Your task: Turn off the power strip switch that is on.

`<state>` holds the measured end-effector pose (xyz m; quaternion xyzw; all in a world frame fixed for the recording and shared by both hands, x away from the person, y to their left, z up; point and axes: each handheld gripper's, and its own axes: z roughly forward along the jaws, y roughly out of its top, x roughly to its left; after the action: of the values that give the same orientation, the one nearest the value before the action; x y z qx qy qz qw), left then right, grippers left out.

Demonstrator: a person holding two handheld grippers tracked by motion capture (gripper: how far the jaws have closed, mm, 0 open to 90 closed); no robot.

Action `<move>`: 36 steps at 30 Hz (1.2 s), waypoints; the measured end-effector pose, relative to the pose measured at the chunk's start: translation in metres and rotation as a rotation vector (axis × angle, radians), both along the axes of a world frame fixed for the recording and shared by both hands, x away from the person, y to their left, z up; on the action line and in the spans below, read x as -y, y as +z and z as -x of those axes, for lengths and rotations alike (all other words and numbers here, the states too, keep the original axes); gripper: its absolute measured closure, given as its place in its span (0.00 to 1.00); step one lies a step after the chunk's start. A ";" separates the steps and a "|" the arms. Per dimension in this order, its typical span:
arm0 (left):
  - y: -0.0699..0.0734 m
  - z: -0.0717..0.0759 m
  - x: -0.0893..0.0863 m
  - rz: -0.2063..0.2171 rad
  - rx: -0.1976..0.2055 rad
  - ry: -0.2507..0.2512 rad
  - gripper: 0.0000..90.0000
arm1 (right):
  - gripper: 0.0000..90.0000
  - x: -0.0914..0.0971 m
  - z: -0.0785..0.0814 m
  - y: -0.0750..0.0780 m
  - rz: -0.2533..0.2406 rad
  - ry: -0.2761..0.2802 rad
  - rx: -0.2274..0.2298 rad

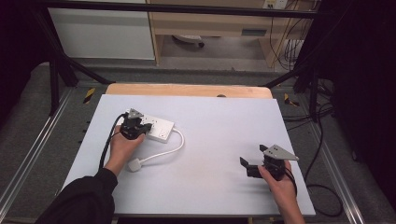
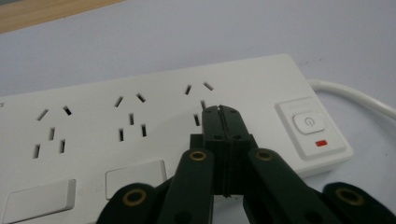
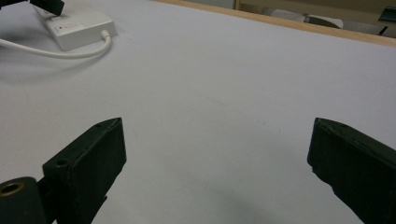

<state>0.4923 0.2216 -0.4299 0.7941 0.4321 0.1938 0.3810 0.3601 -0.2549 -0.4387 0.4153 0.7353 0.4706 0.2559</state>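
Observation:
A white power strip [image 1: 160, 129] lies on the left half of the white table, its cable [image 1: 169, 150] curling to a white plug [image 1: 134, 164]. My left gripper [image 1: 144, 127] is shut with nothing between its jaws. In the left gripper view its closed tips [image 2: 221, 111] hover over the power strip [image 2: 140, 105], at the socket nearest the power button [image 2: 308, 122]. Whether the tips touch the strip I cannot tell. My right gripper [image 1: 253, 155] stands open and empty near the table's front right, and in its own view the right gripper [image 3: 217, 128] hangs over bare table.
The white table top [image 1: 219, 126] has a wooden strip [image 1: 187, 89] along its far edge. A black frame surrounds the table, with cables on the floor at the right. The right gripper view has the power strip [image 3: 79, 28] far off at its upper left.

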 end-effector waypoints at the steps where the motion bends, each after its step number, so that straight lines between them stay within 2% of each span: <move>1: 0.000 0.000 0.000 0.002 0.003 -0.001 1.00 | 0.05 0.000 0.000 0.000 0.000 0.000 0.000; 7: 0.003 -0.001 0.002 0.031 0.025 -0.015 1.00 | 0.05 0.000 0.000 0.000 0.000 0.001 -0.003; 13: 0.004 -0.003 0.007 0.029 0.046 -0.018 1.00 | 0.05 0.000 0.001 0.000 -0.007 0.002 -0.002; 17: 0.002 -0.004 0.010 0.031 0.045 -0.028 1.00 | 0.05 0.001 0.001 0.001 -0.008 0.002 0.001; 23: 0.004 -0.006 0.012 0.048 0.066 -0.013 1.00 | 0.05 0.002 0.002 0.002 -0.014 0.009 0.007; 27: 0.005 -0.005 0.014 0.059 0.091 -0.010 0.90 | 0.05 0.001 0.002 0.002 -0.009 0.016 0.008; 31: 0.007 -0.006 0.014 0.075 0.120 -0.006 0.72 | 0.05 0.000 0.003 0.002 -0.009 0.015 0.008; 33: 0.009 -0.008 0.014 0.081 0.117 0.007 0.65 | 0.05 0.000 0.003 0.002 -0.012 0.013 0.007; 35: 0.010 -0.009 0.016 0.103 0.086 0.017 0.54 | 0.05 0.000 0.003 0.002 -0.014 0.011 0.005; 36: 0.011 -0.009 0.017 0.112 0.076 0.012 0.52 | 0.05 0.000 0.003 0.002 -0.014 0.011 0.003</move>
<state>0.5015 0.2049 -0.4186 0.7610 0.4322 0.2018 0.4397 0.3570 -0.2552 -0.4366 0.4121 0.7339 0.4777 0.2516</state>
